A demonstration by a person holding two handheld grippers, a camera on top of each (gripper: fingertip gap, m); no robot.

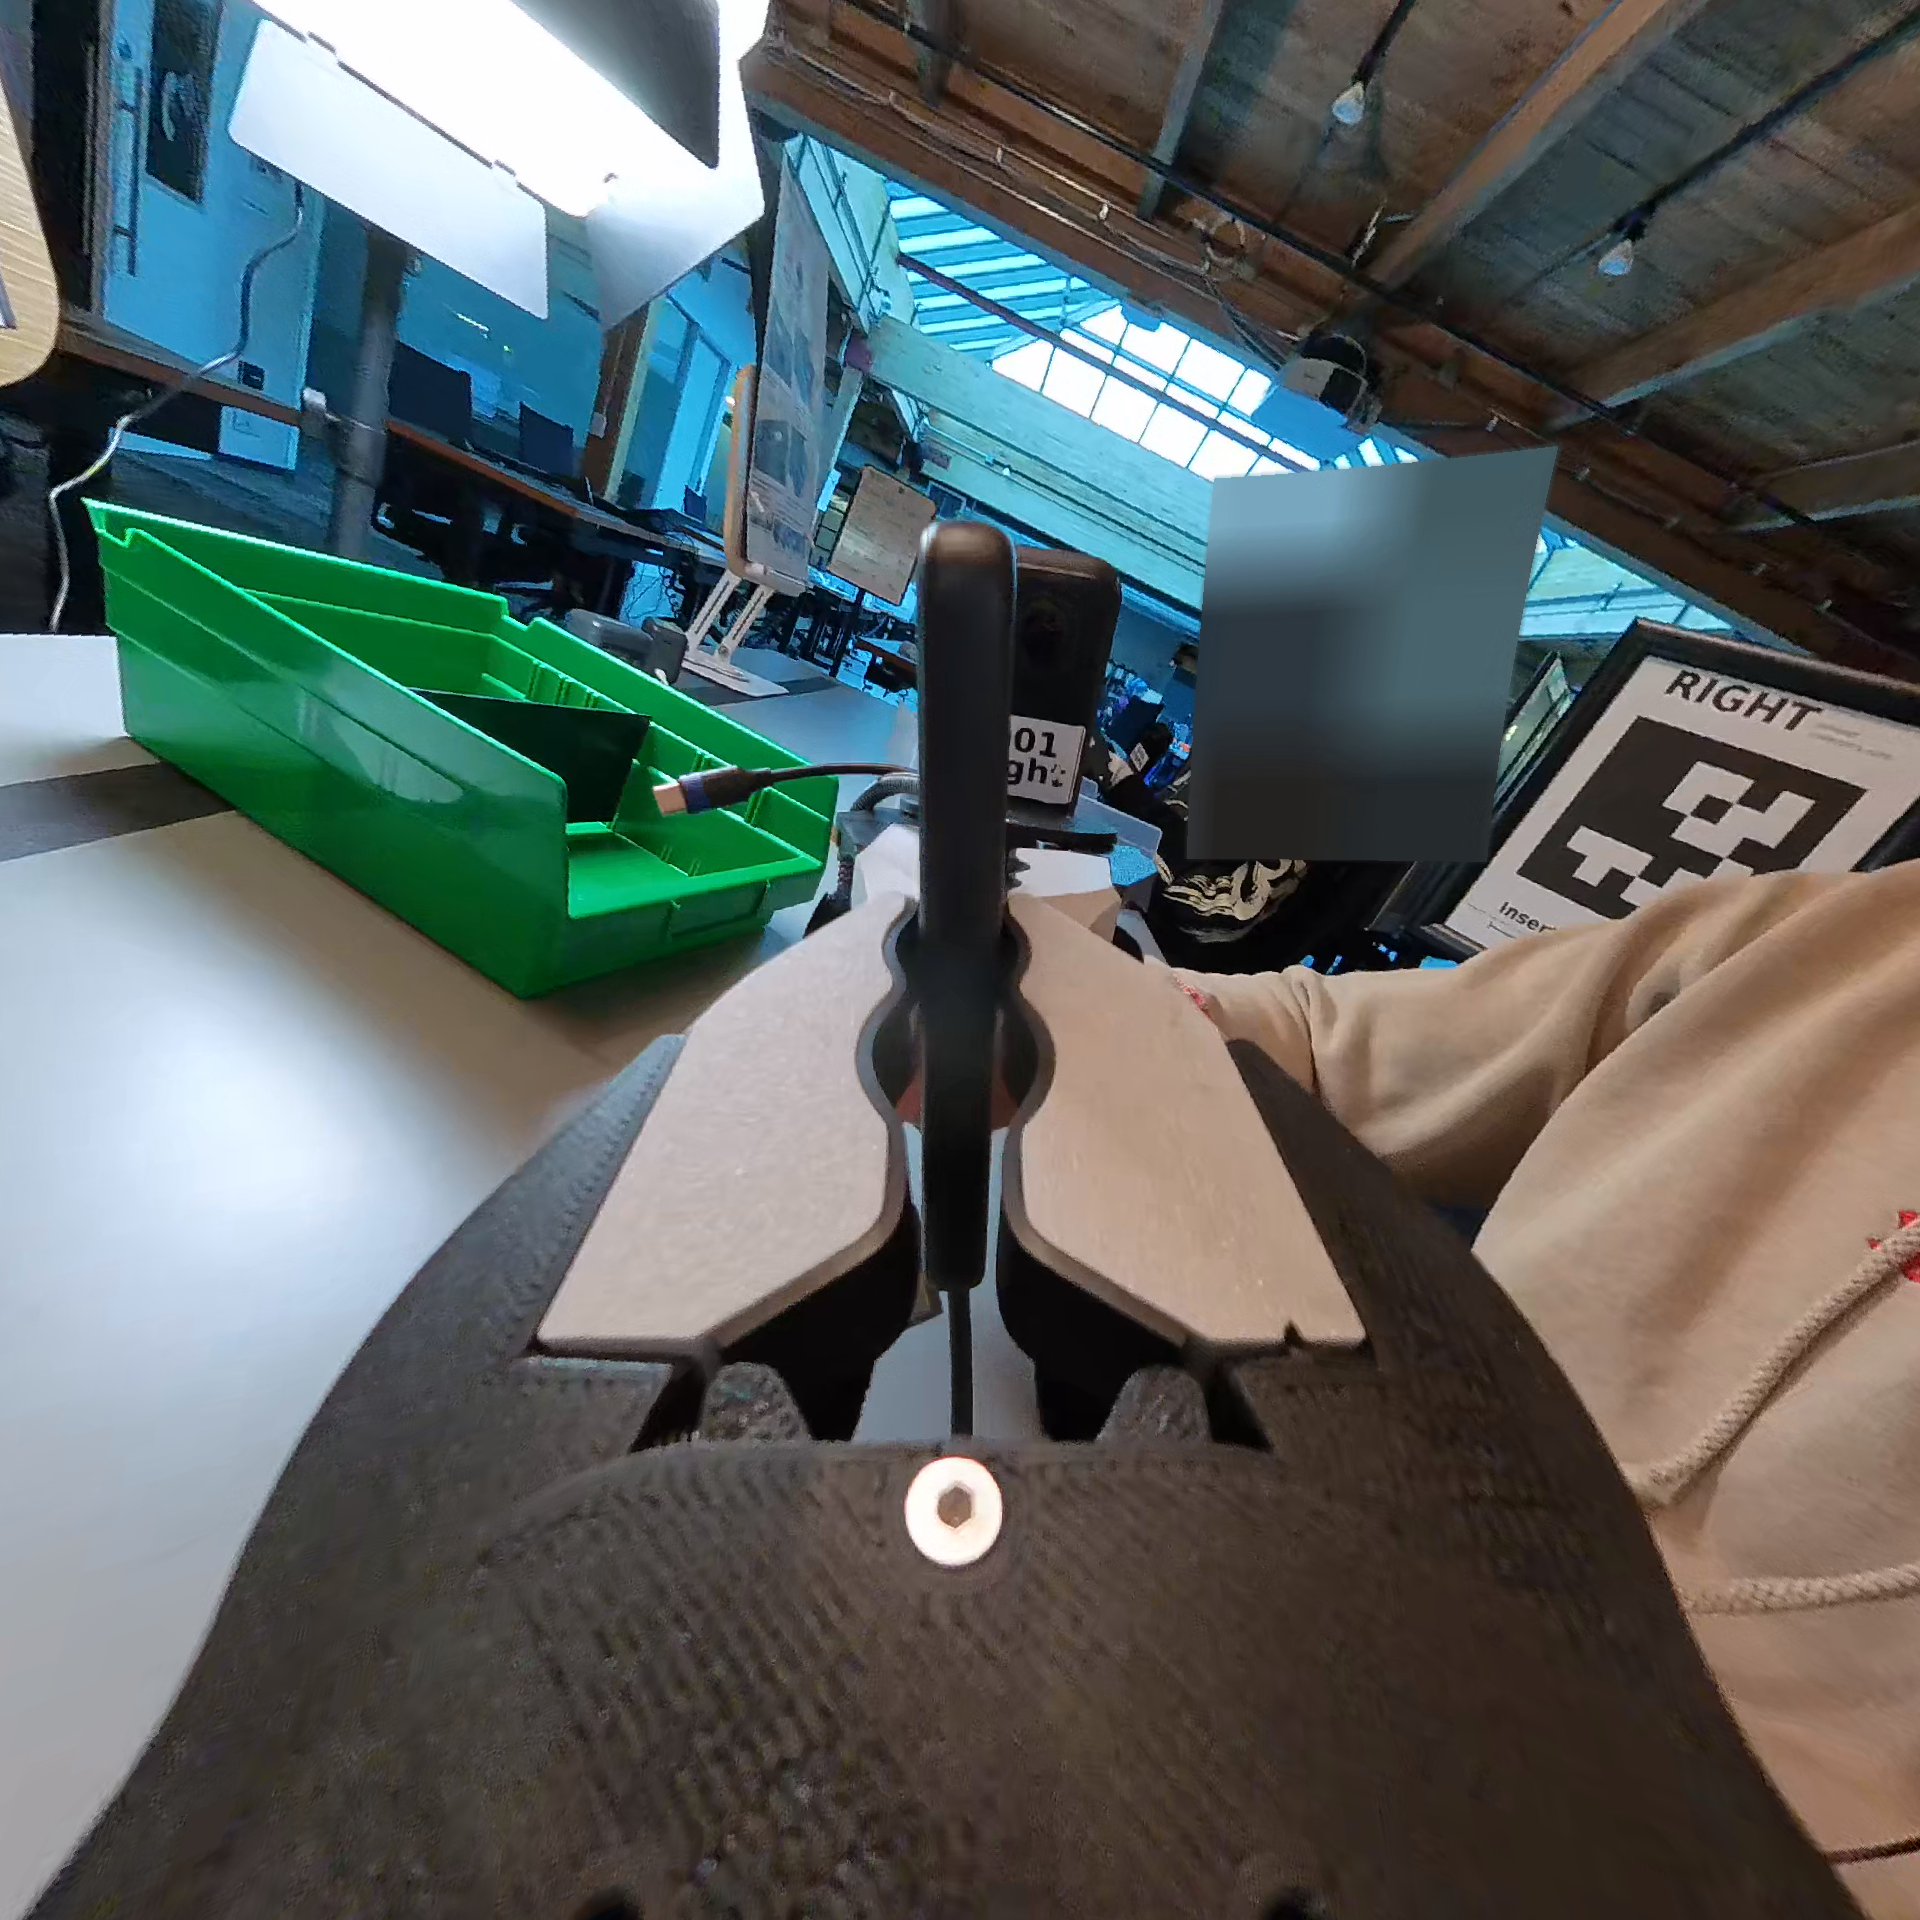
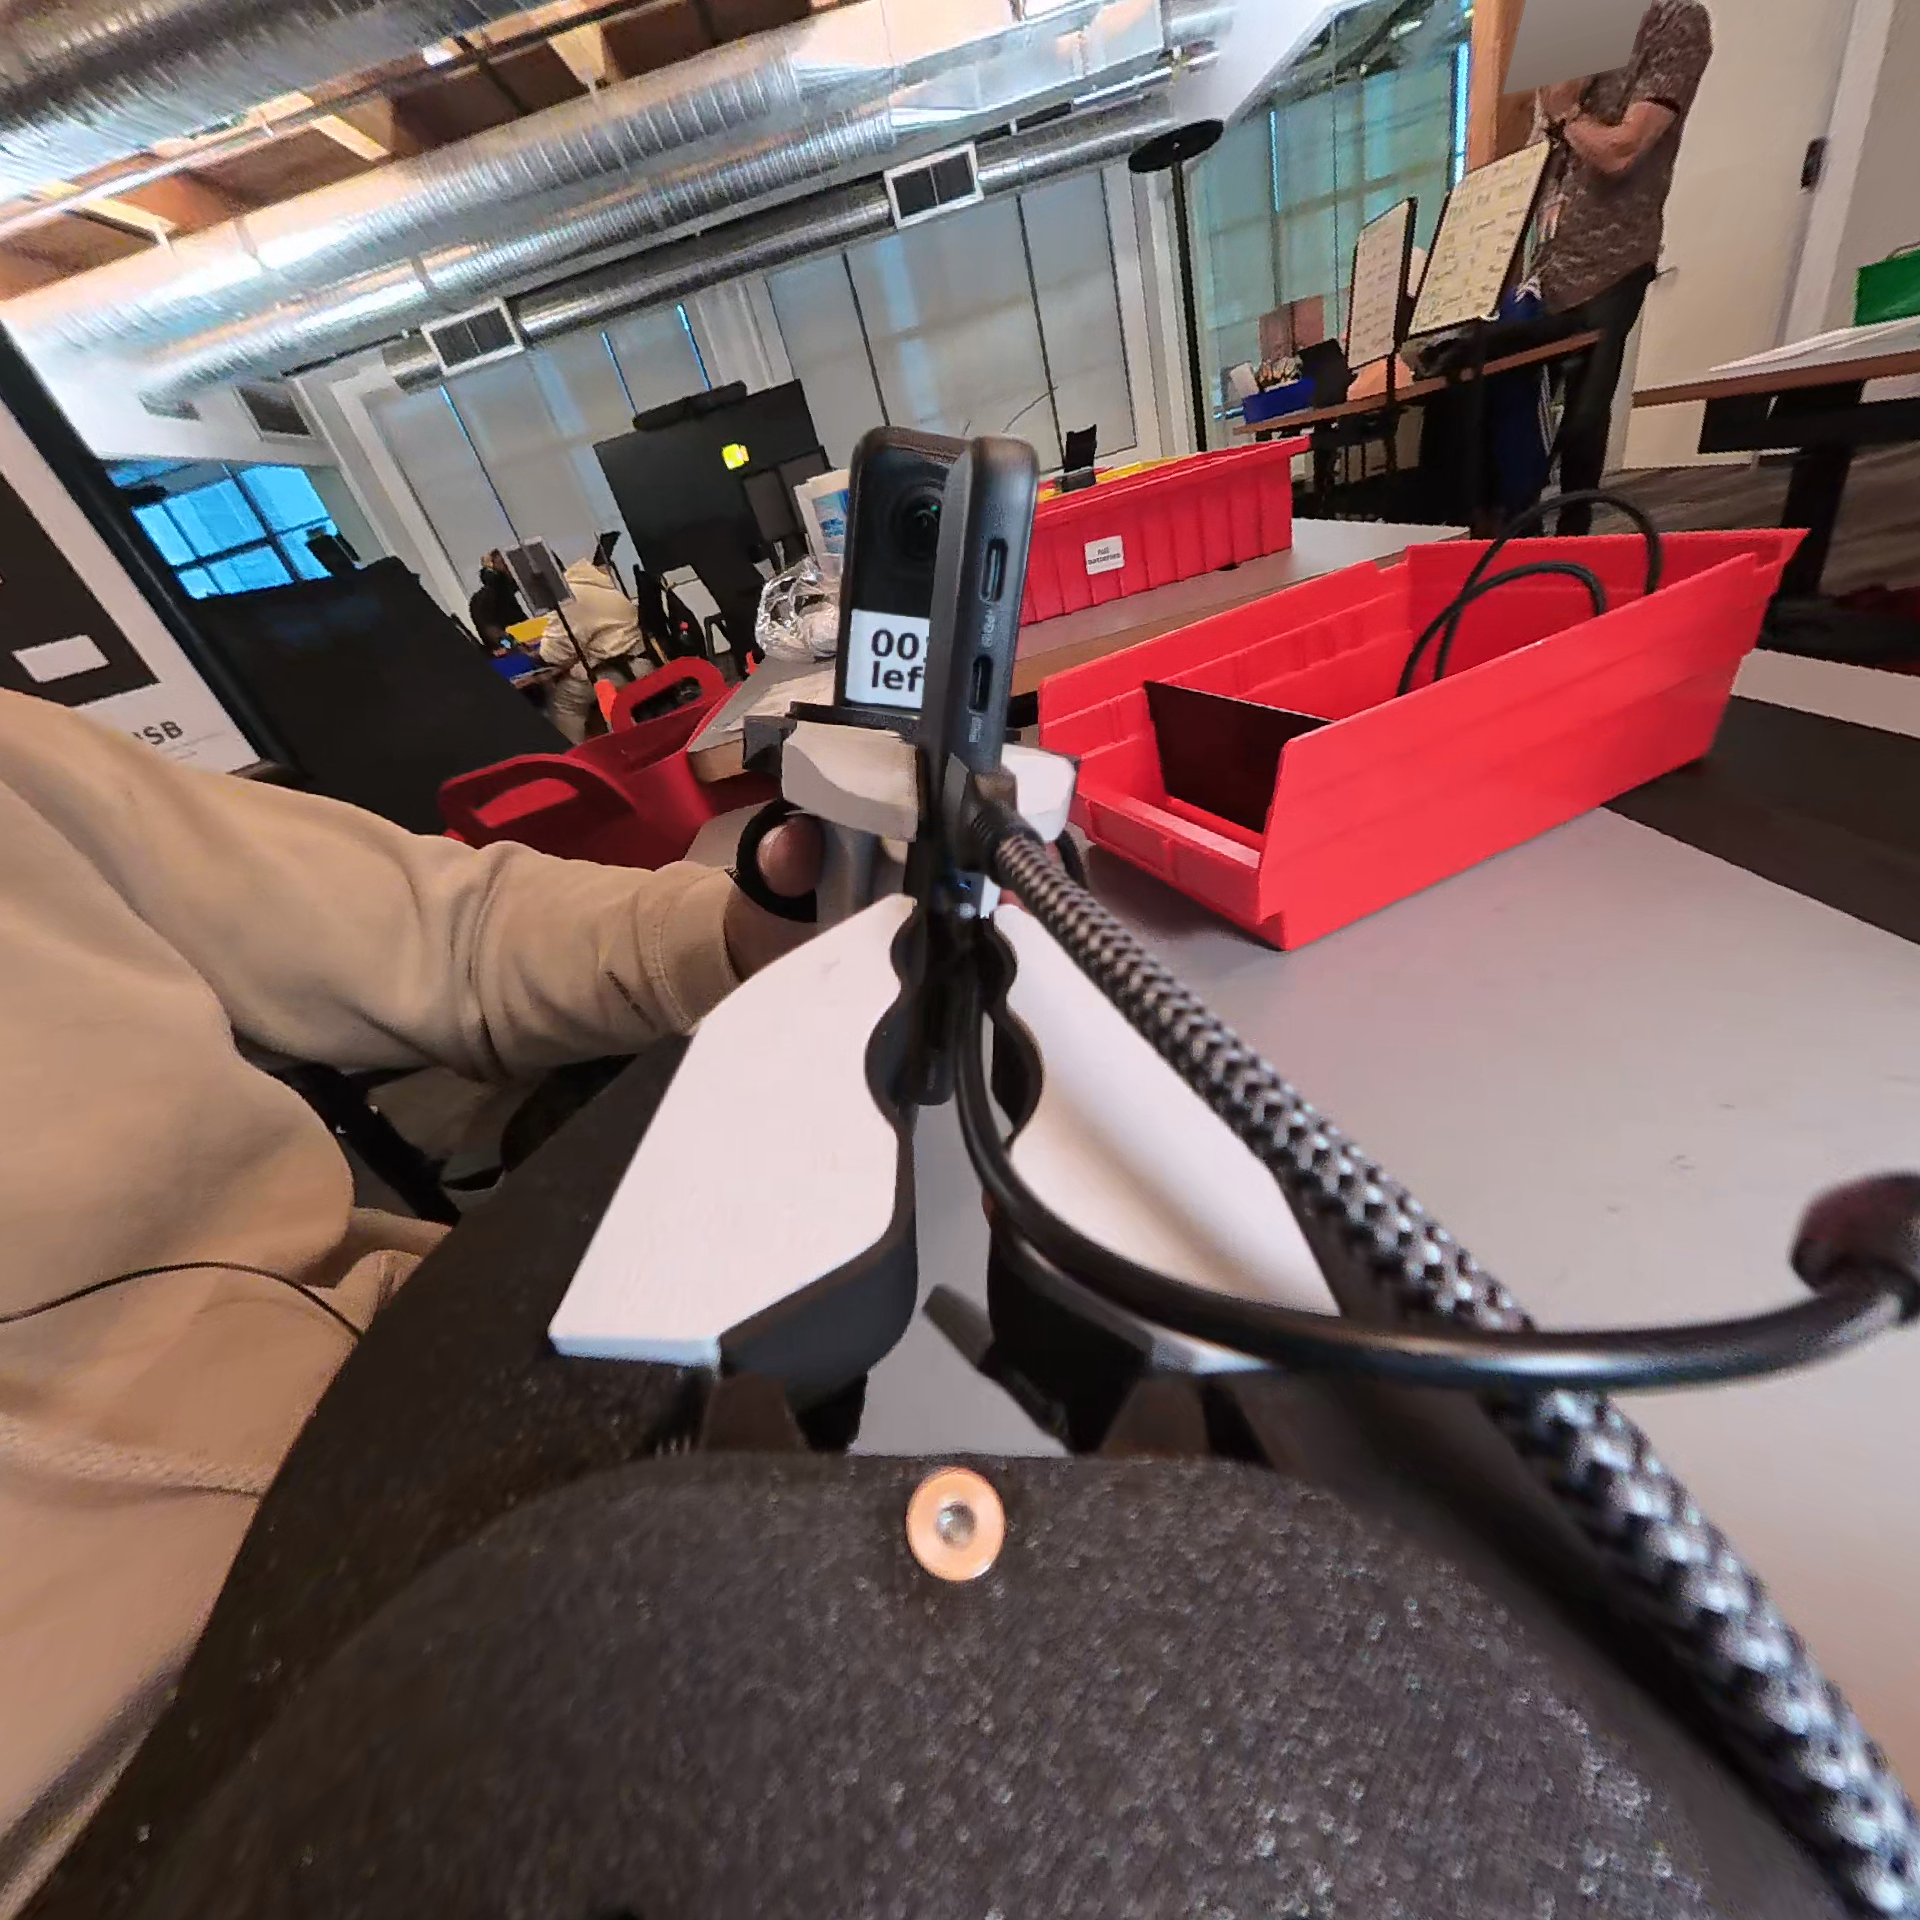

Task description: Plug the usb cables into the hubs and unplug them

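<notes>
Left gripper (image 1: 961,925) clamps the slim, rigid, probably light USB hub (image 1: 966,727) edge-on; right gripper (image 2: 951,935) pinches a plug at its stiff housing, cable (image 2: 1143,1278) trailing limp.

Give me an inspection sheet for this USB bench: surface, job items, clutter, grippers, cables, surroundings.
Surface: grey table, dark strip across it.
Job's things: hub held upright; USB plug free, not in the hub.
Clutter: green bin; red bin with a black divider.
Grippers: left gripper shut on hub; right gripper shut on black cable.
Cables: braided cable crosses the right wrist view; coiled cable in red bin.
Surroundings: open workshop, person standing far off.
</notes>
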